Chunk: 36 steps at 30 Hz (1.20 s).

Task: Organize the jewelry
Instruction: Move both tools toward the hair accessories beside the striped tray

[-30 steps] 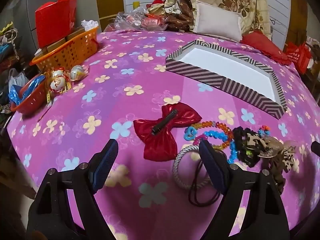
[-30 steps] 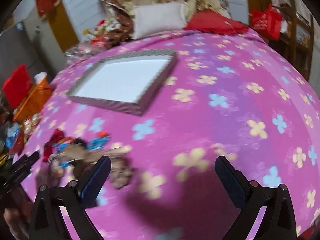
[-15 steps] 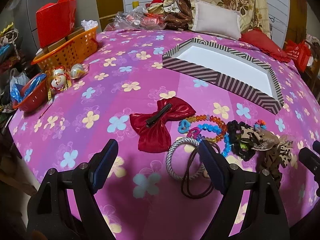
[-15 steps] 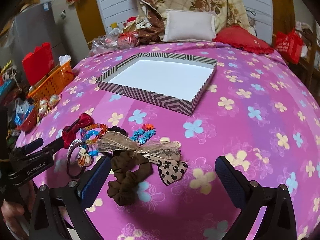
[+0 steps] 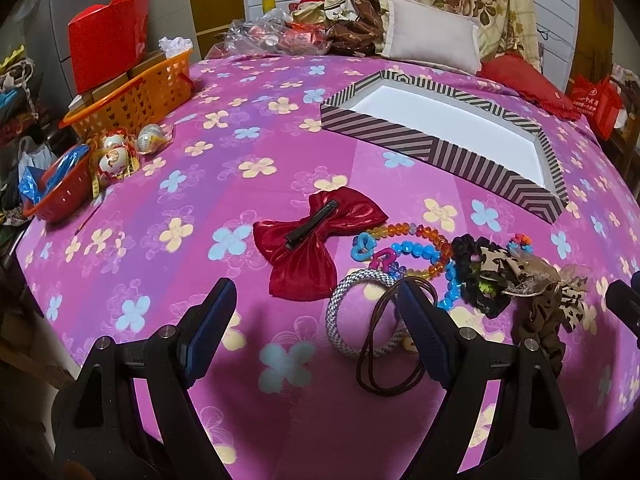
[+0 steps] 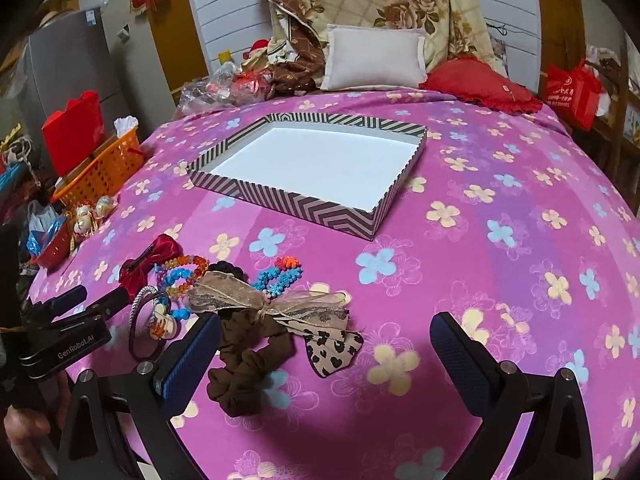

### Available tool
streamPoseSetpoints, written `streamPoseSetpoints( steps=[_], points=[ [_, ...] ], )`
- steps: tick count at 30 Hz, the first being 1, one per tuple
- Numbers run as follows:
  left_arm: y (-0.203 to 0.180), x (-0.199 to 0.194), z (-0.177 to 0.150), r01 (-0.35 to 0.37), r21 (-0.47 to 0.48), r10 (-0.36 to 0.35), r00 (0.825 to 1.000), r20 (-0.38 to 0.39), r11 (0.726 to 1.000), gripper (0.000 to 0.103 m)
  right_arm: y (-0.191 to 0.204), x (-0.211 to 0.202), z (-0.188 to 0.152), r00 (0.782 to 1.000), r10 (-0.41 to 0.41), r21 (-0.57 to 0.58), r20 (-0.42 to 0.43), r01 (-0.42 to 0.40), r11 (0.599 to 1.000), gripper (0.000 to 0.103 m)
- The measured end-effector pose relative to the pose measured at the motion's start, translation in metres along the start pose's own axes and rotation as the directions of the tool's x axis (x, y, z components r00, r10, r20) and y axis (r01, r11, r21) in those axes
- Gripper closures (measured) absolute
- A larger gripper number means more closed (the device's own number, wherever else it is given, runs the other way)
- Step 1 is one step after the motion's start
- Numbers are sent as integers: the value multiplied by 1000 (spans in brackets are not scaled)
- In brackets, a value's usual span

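A pile of jewelry lies on the pink flowered cloth: a red bow clip (image 5: 316, 236), bead bracelets (image 5: 416, 248), a silver bangle (image 5: 356, 312), a brown cord (image 5: 384, 360), a black scrunchie (image 5: 476, 276), a brown scrunchie (image 6: 248, 368) and a leopard-print ribbon bow (image 6: 280, 308). An empty striped box (image 6: 304, 160) with a white floor sits beyond them. My left gripper (image 5: 312, 332) is open, just short of the red bow and bangle. My right gripper (image 6: 324, 356) is open above the cloth, its left finger beside the brown scrunchie.
An orange basket (image 5: 132, 96) with boxes and a red bag stands at the far left. A red bowl (image 5: 60, 188) and wrapped balls (image 5: 120, 152) lie near the left edge. Pillows (image 6: 376, 60) and fabric line the back. The left gripper body (image 6: 68, 336) shows in the right wrist view.
The right wrist view has swung left and back, bringing the jewelry pile and box into sight. The left gripper has drawn back slightly. Both stay open.
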State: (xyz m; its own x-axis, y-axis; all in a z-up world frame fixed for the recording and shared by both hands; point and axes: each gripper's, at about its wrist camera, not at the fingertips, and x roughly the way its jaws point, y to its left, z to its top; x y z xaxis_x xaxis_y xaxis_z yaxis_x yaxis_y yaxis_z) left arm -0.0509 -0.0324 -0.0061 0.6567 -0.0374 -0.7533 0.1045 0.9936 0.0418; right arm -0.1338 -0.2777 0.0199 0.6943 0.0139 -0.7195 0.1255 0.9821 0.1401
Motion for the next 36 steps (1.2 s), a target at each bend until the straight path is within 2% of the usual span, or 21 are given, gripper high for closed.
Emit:
streamPoseSetpoints(
  steps=[10,14,36],
  points=[
    [0,1,0,12,-11,-12,1000,-5,1000,20,5,2,1,999,-30,-38,-12,30,999,0],
    [2,2,-1,10,-18,-11,1000,-8,1000,20,5,5,0,1000,-16,-43,-24,14,999,0],
    [5,8,-6,22,-37,-23,999,-43,999,20,13,10,-5,998,-51,-89,-39,47,995,0]
  ],
)
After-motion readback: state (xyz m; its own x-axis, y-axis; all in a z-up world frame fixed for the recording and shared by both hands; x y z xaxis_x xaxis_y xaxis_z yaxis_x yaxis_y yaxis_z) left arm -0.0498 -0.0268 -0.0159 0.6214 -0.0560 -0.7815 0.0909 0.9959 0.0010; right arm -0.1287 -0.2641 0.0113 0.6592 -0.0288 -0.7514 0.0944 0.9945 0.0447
